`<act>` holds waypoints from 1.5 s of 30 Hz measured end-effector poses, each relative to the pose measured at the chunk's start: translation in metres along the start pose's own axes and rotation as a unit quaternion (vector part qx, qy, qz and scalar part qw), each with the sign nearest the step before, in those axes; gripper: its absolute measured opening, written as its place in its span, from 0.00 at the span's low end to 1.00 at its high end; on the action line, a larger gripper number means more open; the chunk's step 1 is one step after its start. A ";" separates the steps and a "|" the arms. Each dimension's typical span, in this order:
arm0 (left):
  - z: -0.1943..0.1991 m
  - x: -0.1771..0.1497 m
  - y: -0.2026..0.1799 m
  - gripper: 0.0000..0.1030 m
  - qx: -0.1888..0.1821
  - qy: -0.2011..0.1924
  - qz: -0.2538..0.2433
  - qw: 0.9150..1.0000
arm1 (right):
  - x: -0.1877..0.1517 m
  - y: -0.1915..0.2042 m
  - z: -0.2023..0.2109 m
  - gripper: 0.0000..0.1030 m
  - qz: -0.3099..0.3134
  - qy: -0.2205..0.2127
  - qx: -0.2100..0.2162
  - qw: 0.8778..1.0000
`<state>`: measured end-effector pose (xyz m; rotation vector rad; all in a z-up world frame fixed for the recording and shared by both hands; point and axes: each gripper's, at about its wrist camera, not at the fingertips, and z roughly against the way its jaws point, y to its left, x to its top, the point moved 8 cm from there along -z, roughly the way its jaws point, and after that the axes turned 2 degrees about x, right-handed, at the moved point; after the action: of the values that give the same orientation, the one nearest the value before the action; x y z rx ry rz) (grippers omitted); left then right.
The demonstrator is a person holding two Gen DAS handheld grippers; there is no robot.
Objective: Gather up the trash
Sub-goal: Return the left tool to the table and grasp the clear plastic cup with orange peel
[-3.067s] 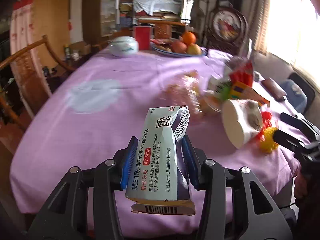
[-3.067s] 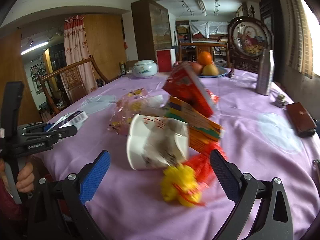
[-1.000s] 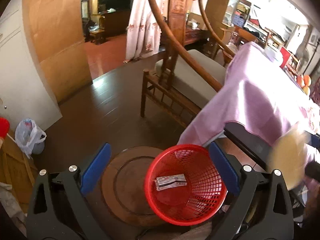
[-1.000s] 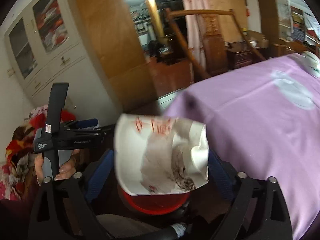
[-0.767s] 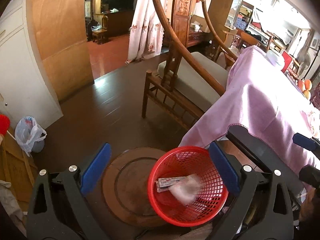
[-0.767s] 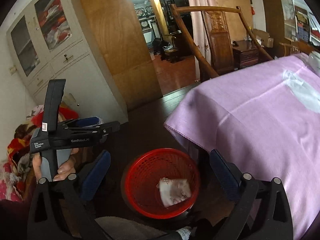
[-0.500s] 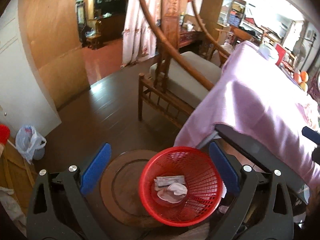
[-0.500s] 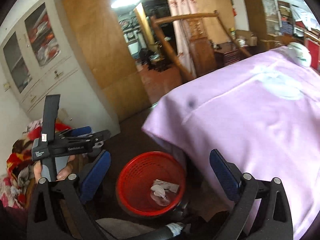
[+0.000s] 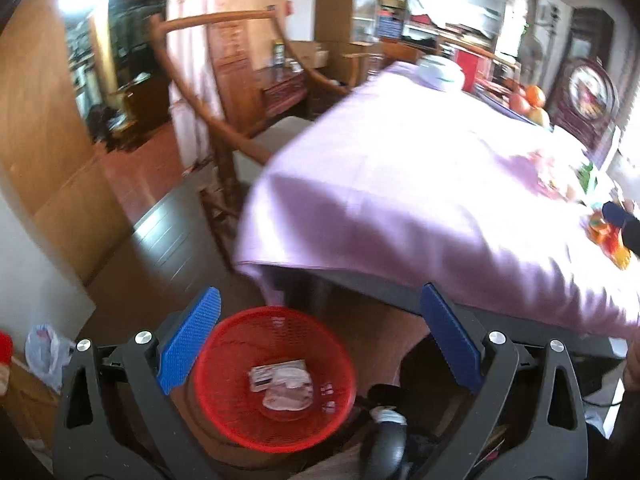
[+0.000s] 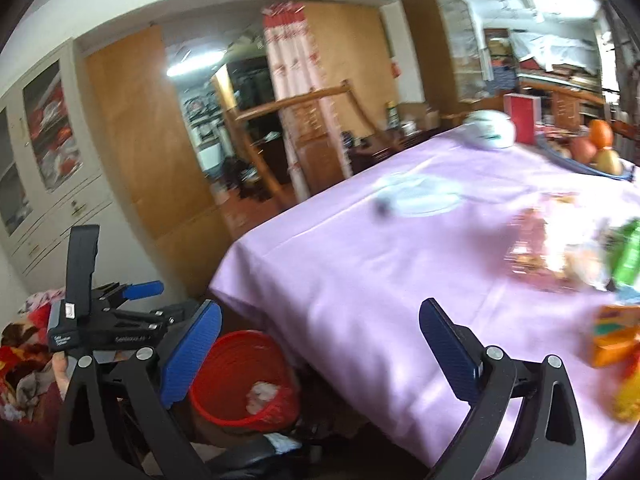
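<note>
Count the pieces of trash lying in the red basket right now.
2. A flat printed medicine box lies at the back of the red basket, and a crumpled paper cup rests against it, nearer the middle. Smaller scraps underneath could be hidden.

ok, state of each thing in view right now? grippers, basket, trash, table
left gripper: open, empty
right gripper: open, empty
red basket: upright on the floor, holding a flattened box and a crushed paper cup
wrappers: on the purple tablecloth, uncollected
</note>
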<state>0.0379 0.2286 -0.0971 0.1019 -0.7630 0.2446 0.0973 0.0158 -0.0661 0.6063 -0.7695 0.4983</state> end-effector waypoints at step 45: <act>-0.171 0.126 -0.214 0.94 -0.042 0.105 -0.056 0.992 | -0.052 -0.307 0.151 0.95 -0.193 -0.085 -0.233 0.949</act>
<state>0.2949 0.0751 -0.1329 0.0388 -0.5554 0.1140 0.1800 -0.3169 -0.1180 0.3429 -0.8704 -0.1033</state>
